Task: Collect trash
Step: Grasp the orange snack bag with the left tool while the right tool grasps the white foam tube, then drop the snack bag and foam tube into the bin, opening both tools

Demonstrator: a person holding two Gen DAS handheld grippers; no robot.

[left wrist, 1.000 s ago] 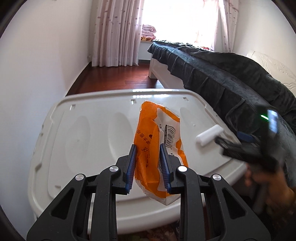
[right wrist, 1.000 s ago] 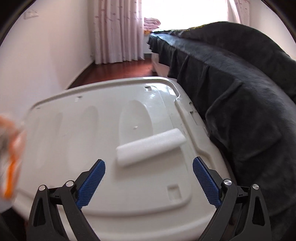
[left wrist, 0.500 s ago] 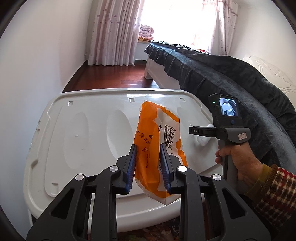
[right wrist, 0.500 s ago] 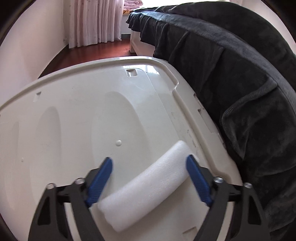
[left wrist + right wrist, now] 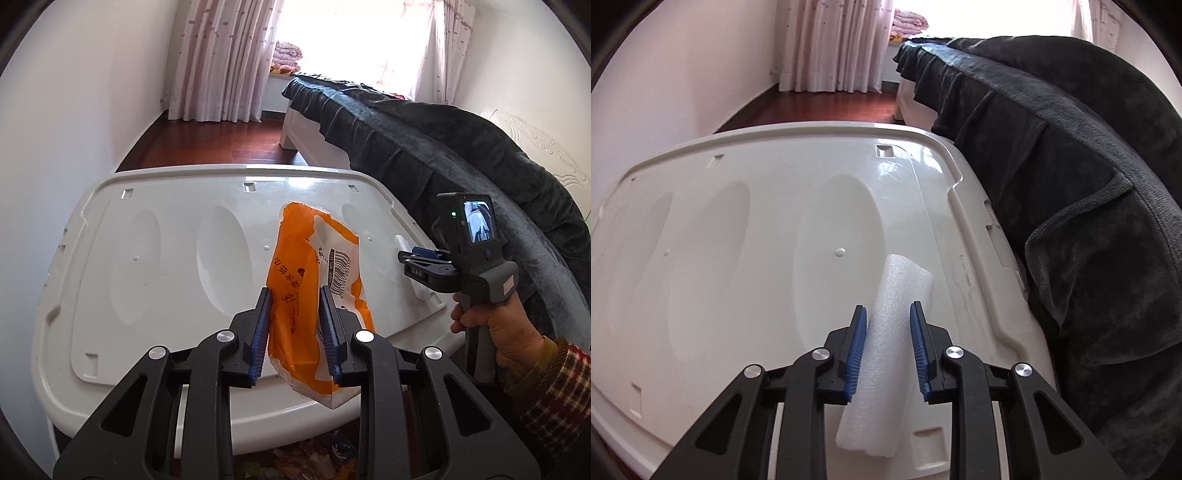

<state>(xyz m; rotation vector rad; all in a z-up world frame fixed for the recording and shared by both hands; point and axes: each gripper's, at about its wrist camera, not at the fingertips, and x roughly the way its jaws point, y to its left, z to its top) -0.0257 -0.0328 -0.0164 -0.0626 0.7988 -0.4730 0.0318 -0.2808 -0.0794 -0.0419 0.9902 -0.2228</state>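
Glossy white moulded plastic lid [image 5: 155, 266] with shallow oval dimples and small square slots, filling mid-frame. Crinkled orange-and-white wrapper [image 5: 314, 291] with barcode at centre of left view, clamped between blue ribbed fingers [image 5: 260, 332] of left gripper [image 5: 295, 295], lifted off the lid. White foam roll [image 5: 890, 332], finely pebbled, lying on lid at lower centre of right view; right gripper [image 5: 888, 308] closing, roll between narrow fingers. Dark plush blanket [image 5: 1089, 203] over bed at right, against lid edge. Pale curtains [image 5: 221, 59] upper left.
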